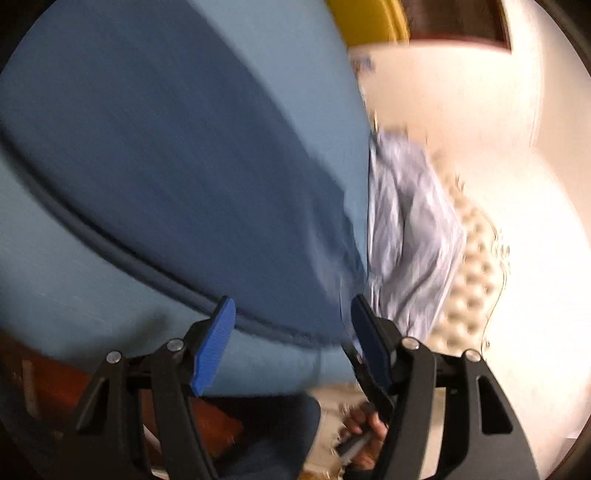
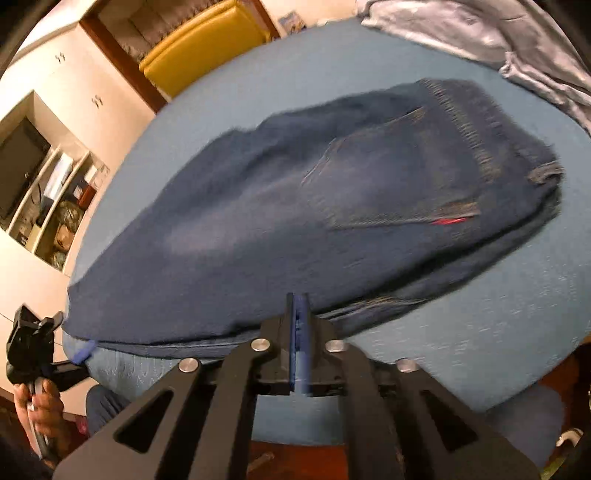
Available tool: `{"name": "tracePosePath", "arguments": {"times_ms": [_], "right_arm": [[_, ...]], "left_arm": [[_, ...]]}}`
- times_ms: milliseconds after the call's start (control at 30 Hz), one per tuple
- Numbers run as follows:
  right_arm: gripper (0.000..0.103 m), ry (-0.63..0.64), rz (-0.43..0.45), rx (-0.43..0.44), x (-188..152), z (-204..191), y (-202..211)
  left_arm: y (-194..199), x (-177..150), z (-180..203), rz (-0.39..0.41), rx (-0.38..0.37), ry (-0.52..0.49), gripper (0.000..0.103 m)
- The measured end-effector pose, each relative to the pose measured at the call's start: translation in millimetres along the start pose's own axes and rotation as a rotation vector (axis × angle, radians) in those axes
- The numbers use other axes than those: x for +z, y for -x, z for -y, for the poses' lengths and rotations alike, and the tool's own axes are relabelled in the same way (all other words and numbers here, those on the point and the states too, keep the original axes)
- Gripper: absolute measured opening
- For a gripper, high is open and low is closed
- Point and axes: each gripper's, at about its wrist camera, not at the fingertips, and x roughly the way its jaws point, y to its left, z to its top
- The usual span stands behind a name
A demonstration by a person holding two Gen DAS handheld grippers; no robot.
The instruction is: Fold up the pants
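Jeans (image 2: 314, 221) are laid lengthwise on the blue bed (image 2: 480, 332), mid-frame. Right gripper (image 2: 298, 314), pads pressed together, sits at the near edge; whether cloth is pinched can't be told. Left gripper (image 1: 291, 332) is spread wide by the hem.

Hem should be pinched fully w/ both layers before lifting. Waistband & pocket are shown only in right view; pale sheet (image 1: 410, 229) close-up only in left.

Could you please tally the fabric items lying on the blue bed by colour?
Dark blue, the jeans: 1
Pale lavender-grey, the crumpled cloth: 1
Total: 2
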Motion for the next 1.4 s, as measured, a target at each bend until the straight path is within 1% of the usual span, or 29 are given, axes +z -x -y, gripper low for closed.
{"name": "tracePosePath", "arguments": {"times_ms": [33,67,100,133,167,200,233,267,333,367,400,467,500,533,567,600,633,700,733,800,833,900,1000,1100,1133,1200,1267,1300,1400], "right_arm": [[0.028,-0.002,-0.007,0.003,0,-3,-2],[0.038,-0.013,0.005,0.017,-2,-3,-1],[0.061,-0.011,0.016,0.02,-3,-5,1],[0.065,0.002,0.027,0.012,-5,-7,2],[0.066,0.016,0.027,0.017,-7,-9,2],[0.076,0.012,0.016,0.051,-6,-11,-1],[0.078,0.001,0.013,0.078,-8,-10,-1],[0.076,0.003,0.004,0.091,-10,-11,-3],[0.011,0.033,-0.031,0.069,-11,-19,-10],[0.01,0.027,-0.04,0.046,-12,-19,-14],[0.01,0.023,-0.043,0.047,-12,-19,-15],[0.019,0.008,-0.049,0.067,-12,-18,-20],[0.037,-0.003,-0.061,0.07,-11,-18,-25],[0.065,-0.012,-0.066,0.097,-11,-17,-26],[0.08,-0.022,-0.055,0.144,-8,-19,-26],[0.099,-0.021,-0.03,0.108,-8,-21,-23],[0.099,-0.012,-0.013,0.085,-8,-23,-21],[0.097,0.013,-0.031,0.112,-8,-26,-22],[0.097,0.006,-0.034,0.103,-9,-26,-21],[0.097,0.003,-0.031,0.078,-9,-27,-21],[0.097,0.003,-0.03,0.076,-10,-26,-21],[0.097,-0.004,-0.044,0.091,-11,-27,-23],[0.097,0.006,-0.058,0.104,-14,-31,-24],[0.097,0.005,-0.071,0.116,-14,-34,-26],[0.097,0.007,-0.073,0.12,-14,-36,-27],[0.097,0.007,-0.081,0.133,-13,-40,-29],[0.097,-0.013,-0.097,0.154,-13,-41,-32],[0.097,-0.024,-0.104,0.162,-13,-41,-34],[0.097,-0.049,-0.11,0.2,-11,-42,-36]], "left_arm": [[-22,-7,5,-0.048,-0.014,0.013,0.065],[-35,-11,10,-0.068,-0.025,0.013,0.065],[-42,-12,13,-0.073,-0.012,0.001,0.064],[-53,-14,15,-0.078,0.003,0.001,0.059],[-60,-15,13,-0.09,-0.006,0.019,0.055],[-66,-15,12,-0.103,-0.015,0.038,0.055],[-73,-17,11,-0.111,-0.016,0.047,0.055],[-78,-19,12,-0.113,-0.01,0.048,0.054],[-89,-22,14,-0.123,-0.006,0.058,0.048],[-92,-23,10,-0.128,0.001,0.07,0.047],[-94,-24,8,-0.131,0.001,0.082,0.047],[-101,-26,9,-0.124,0.014,0.083,0.047],[-102,-26,7,-0.119,0.019,0.089,0.047],[-102,-25,3,-0.114,0.02,0.1,0.047],[-102,-24,-1,-0.112,0.031,0.114,0.047],[-101,-23,-5,-0.107,0.035,0.131,0.046],[-100,-22,-7,-0.108,0.03,0.137,0.045],[-102,-23,-9,-0.113,0.041,0.141,0.043],[-102,-24,-11,-0.117,0.041,0.15,0.042],[-102,-28,-18,-0.142,0.014,0.198,0.042],[-101,-29,-20,-0.137,0.001,0.204,0.042],[-101,-26,-26,-0.119,0.008,0.215,0.042],[-102,-24,-30,-0.117,-0.009,0.235,0.041],[-98,-21,-29,-0.092,-0.014,0.225,0.027],[-98,-20,-27,-0.081,0.002,0.217,0.022],[-96,-14,-27,-0.066,0.023,0.218,0.018],[-96,-10,-27,-0.067,0.053,0.207,0.001],[-95,-11,-26,-0.07,0.054,0.203,0.001],[-80,-14,-2,-0.046,0.039,0.106,0.001]]}}
